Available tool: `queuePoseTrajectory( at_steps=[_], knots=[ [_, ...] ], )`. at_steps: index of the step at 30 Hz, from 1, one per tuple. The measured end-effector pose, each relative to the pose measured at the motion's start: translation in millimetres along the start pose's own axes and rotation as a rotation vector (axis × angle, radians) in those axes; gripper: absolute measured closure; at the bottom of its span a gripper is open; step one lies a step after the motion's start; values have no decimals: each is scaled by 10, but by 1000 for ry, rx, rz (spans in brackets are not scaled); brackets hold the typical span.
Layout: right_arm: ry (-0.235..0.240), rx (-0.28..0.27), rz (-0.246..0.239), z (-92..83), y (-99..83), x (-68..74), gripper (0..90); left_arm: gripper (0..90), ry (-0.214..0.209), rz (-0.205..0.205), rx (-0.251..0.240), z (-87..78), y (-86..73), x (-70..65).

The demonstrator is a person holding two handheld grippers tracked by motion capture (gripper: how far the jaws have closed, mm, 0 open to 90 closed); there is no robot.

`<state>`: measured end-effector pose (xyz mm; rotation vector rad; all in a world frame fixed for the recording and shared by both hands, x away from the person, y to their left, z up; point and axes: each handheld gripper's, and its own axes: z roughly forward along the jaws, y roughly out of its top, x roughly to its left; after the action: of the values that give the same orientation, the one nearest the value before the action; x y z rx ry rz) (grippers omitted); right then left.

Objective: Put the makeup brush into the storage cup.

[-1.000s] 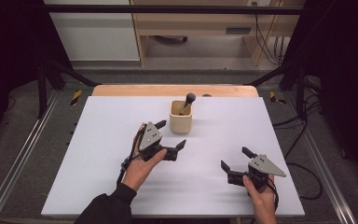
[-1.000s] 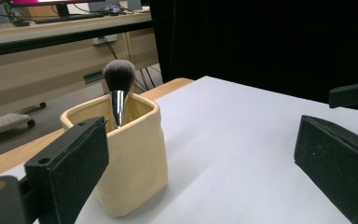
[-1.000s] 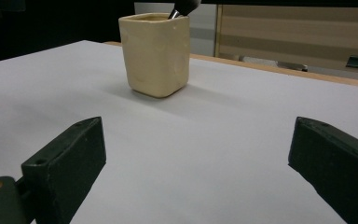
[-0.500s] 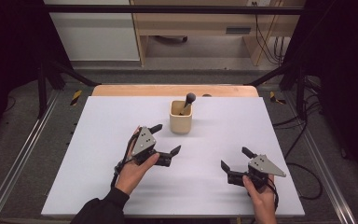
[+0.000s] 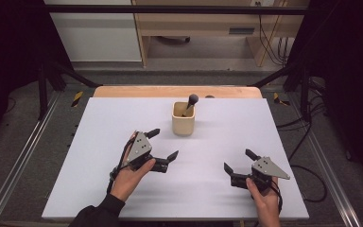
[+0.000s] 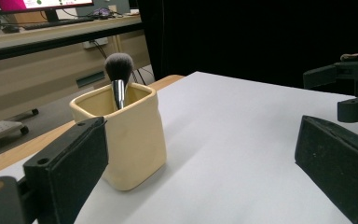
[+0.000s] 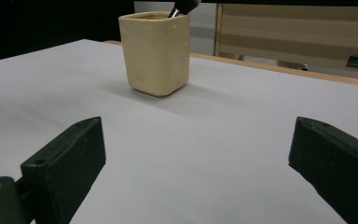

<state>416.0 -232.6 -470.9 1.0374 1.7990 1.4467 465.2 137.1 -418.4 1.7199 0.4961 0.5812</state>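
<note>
While both claws stand open and empty, advance the left claw [image 5: 163, 144] squarely toward the cup [image 5: 183, 118] near the surface's [image 5: 99, 189] far edge; avoid tipping the brush [image 5: 190, 102]. Right claw [image 5: 241, 165] waits.

The high view looks down and forward over the table [image 5: 99, 189]. Both gripper views sit low and near, facing the shared far cup [image 6: 121, 140] [image 7: 158, 53] [image 5: 183, 120].
</note>
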Motion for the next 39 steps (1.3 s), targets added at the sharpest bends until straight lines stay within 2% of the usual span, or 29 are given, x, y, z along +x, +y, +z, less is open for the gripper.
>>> queuePoseTrajectory(
  at_steps=[22, 36, 39],
  knots=[
    [-1, 7, -4, 4, -4, 7, 41, 25, 33, -20, -8, -286, -138, 141],
    [1, 15, -14, 30, -10, 26, 40, 24, 81, -34, -17, -611, -233, 320],
    [0, 16, -14, 25, -7, 27, 40, 24, 97, -48, -23, -673, -258, 358]
  ],
)
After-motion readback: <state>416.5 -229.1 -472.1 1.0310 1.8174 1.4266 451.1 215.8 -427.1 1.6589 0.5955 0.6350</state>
